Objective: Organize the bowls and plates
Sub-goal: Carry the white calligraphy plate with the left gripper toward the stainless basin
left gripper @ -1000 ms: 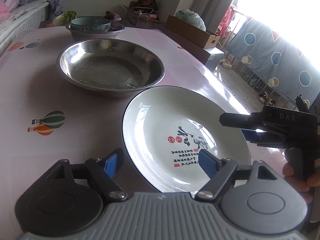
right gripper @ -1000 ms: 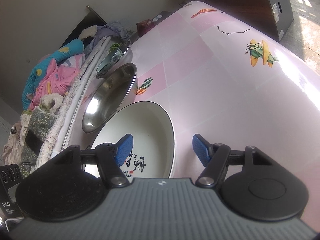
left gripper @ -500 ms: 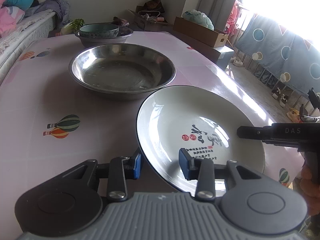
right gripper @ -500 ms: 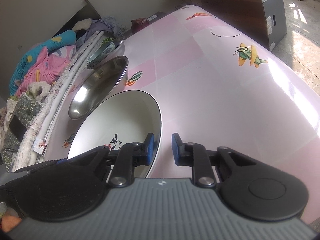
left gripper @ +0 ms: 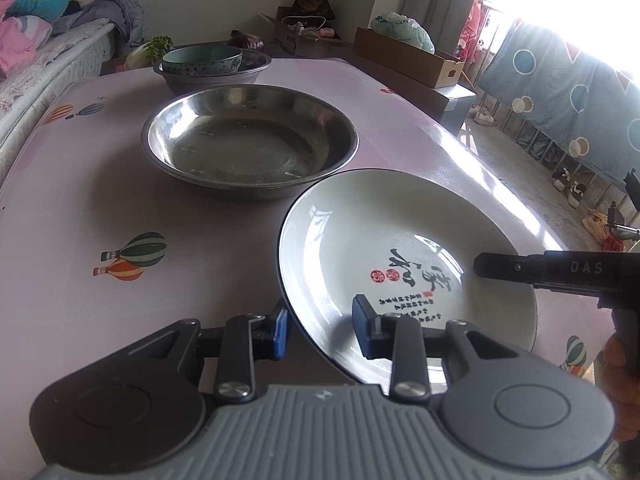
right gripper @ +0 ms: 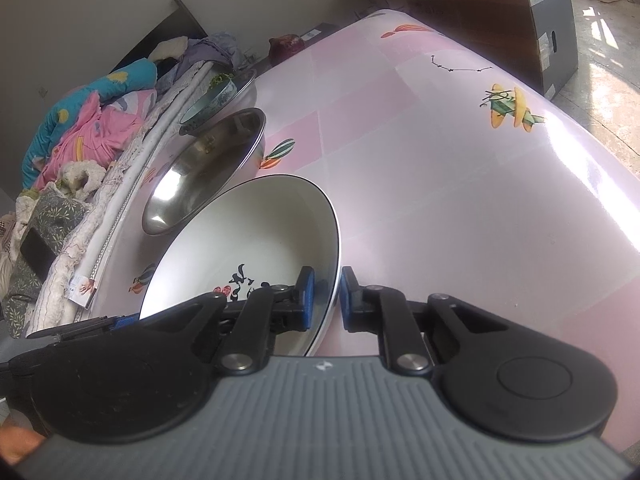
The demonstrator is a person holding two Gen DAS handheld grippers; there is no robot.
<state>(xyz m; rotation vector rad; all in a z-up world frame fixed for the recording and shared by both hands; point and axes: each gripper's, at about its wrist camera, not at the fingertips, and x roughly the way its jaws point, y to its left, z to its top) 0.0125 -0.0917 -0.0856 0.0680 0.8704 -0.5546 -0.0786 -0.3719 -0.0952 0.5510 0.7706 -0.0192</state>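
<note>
- Plate (left gripper: 400,264), white with a dark rim and black and red calligraphy inside, sits at the near end of the pink tabletop (left gripper: 60,208), tilted, with its near left edge raised; in the right wrist view the same plate (right gripper: 256,232) stands steeply on edge.
- Left tongs (left gripper: 320,330) straddle the plate's near left rim, one blue pad under the rim and one on the inner face; the pads look closed on the rim, gripping the plate.
- Right tongs (right gripper: 324,298) are clamped on the plate's opposite rim, blue pads on either side of the thin edge; from the left wrist view the same right tongs (left gripper: 486,266) reach in over the plate's right side.
- Steel basin (left gripper: 250,140), wide and shallow, sits just beyond the plate, its near rim close to the plate's far edge; whether they touch I cannot tell.
- Farther back a second steel basin (left gripper: 256,70) holds a blue-green patterned bowl (left gripper: 202,60) inside it.
- Hot-air balloon prints (left gripper: 132,256) mark the tabletop to the left of the plate.
- Bed (right gripper: 80,140) piled with pink and teal bedding runs along the tabletop's left side.
- Cardboard box (left gripper: 408,58) stands beyond the far right corner, and a dotted curtain (left gripper: 568,92) hangs by the bright window.
</note>
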